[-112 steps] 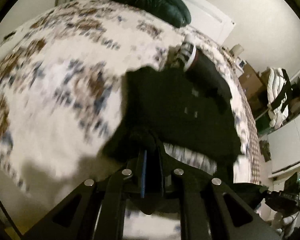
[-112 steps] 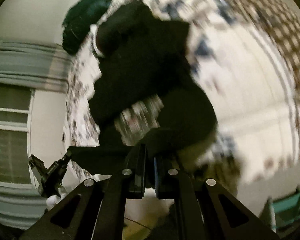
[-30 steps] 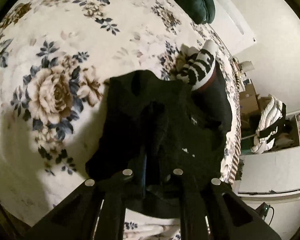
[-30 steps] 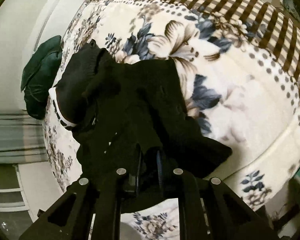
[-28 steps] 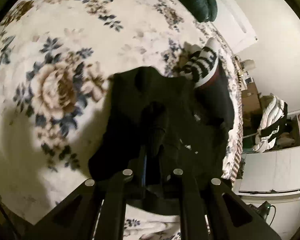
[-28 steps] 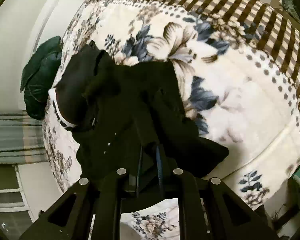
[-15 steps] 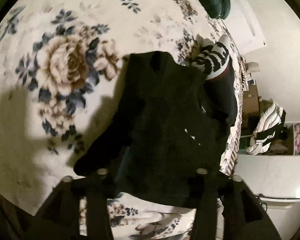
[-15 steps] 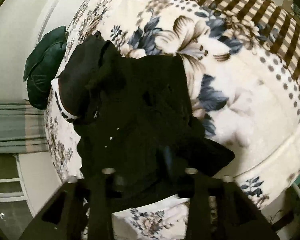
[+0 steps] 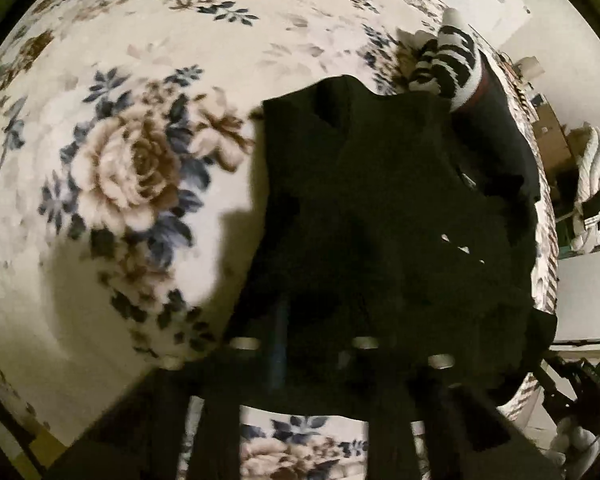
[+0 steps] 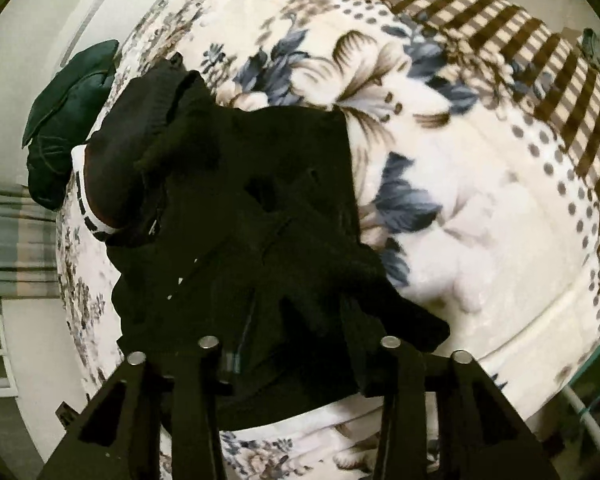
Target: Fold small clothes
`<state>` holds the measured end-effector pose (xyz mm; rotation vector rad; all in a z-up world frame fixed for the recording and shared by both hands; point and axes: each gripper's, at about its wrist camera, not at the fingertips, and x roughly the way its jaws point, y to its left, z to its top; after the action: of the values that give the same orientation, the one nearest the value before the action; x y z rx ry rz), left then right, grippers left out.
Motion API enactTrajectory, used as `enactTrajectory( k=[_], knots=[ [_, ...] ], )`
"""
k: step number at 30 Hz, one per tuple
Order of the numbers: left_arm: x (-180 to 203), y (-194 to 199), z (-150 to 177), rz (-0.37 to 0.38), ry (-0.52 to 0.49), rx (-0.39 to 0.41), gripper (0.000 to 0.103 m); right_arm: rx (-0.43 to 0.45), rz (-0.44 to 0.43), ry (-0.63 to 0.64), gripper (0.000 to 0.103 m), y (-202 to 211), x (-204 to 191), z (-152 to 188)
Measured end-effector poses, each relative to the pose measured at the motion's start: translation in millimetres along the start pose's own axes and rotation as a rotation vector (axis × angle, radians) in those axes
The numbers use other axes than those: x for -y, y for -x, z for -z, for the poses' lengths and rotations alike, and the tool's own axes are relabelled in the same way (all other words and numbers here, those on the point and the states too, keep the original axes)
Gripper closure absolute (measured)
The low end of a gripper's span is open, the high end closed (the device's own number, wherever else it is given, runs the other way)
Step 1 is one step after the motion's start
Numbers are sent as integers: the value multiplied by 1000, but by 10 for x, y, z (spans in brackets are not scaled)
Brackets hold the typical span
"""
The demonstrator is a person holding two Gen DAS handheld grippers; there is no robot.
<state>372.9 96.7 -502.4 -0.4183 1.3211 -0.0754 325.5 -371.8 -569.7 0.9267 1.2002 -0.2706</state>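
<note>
My left wrist view: a black garment point(image 9: 380, 208) lies crumpled on the floral blanket point(image 9: 132, 168), a striped sock point(image 9: 448, 60) at its far edge. My left gripper point(image 9: 300, 336) is blurred, jaws closed down narrow, dark cloth at its fingers; grip unclear

My right wrist view: the right gripper point(image 10: 296, 344) has jaws partly apart, just closing, over the garment's near edge

Black garment point(image 9: 380, 208) on floral bedspread point(image 9: 132, 168)
</note>
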Motion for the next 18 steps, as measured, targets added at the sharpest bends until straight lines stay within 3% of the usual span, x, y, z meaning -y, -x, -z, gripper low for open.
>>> enactTrajectory(
  k=[4,6,8,13,14,15,18],
  knots=[
    [-47,178,5,10,-10,46,99,6,-3,6,67,110,22,68],
    [-76,193,4,31,-6,33,99,5,8,-14,54,152,115,92],
    [-132,163,5,56,18,1,96,12,9,-35,51,153,203,98],
    [-186,71,28,95,72,-20,61,3,-1,-45,51,-58,272,24],
    [-179,62,33,97,75,-19,61,4,-9,-36,58,-97,247,13],
    [-176,48,37,96,76,-20,61,21,-7,-23,76,-120,210,7],
    [-135,12,44,86,63,-20,62,73,14,40,88,-91,33,35]
  ],
)
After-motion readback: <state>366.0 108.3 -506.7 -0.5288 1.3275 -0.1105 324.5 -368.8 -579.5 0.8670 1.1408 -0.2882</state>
